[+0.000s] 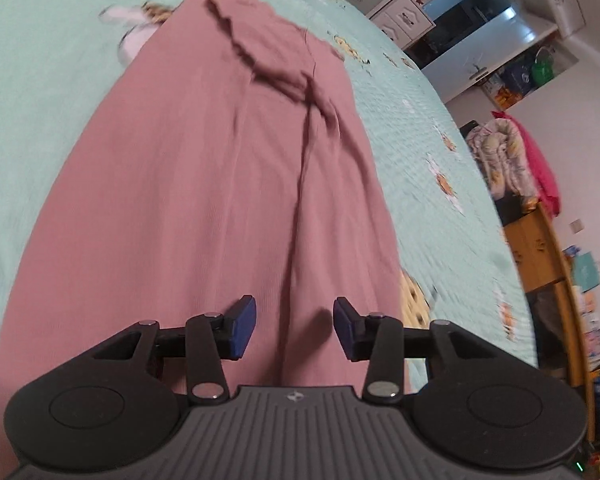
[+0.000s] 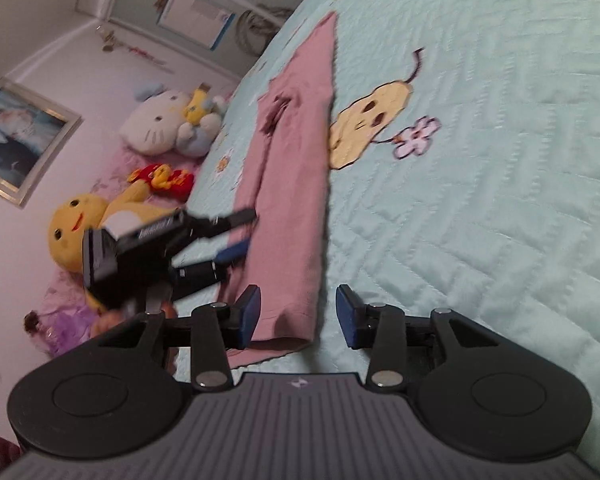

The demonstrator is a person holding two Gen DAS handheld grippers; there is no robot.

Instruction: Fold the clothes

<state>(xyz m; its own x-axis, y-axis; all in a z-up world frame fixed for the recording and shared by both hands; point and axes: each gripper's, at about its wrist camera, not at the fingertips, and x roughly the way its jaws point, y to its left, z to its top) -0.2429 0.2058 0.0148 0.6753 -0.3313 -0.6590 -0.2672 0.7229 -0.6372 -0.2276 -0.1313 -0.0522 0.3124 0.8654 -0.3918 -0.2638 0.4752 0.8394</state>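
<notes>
Left gripper (image 1: 295,328): jaws spread, nothing between the pads; we hold it tilted down over the near end of the garment (image 1: 204,184). It also shows in the right wrist view, to the left of and beyond our right gripper (image 2: 299,316).

Right gripper: jaws spread, empty; the garment's near hem lies just ahead, between and below the pads, not pinched.

Garment: pink, laid out long and narrow, running straight away from both grippers; a dark crease runs down its length, and rumples sit at the far end.

Bedspread (image 1: 28,92): mint green, quilted, cartoon print; it lies under the garment and reaches out on all sides of the grippers.

Beyond: plush toys (image 2: 160,124) left of the right gripper; a cabinet (image 1: 540,252) right of the left one.

Step, as we judge it: both grippers free at the near hem, between folds. Next move calls for pinching the near corners, one each, and carrying them toward the far end, keeping the edges aligned.
</notes>
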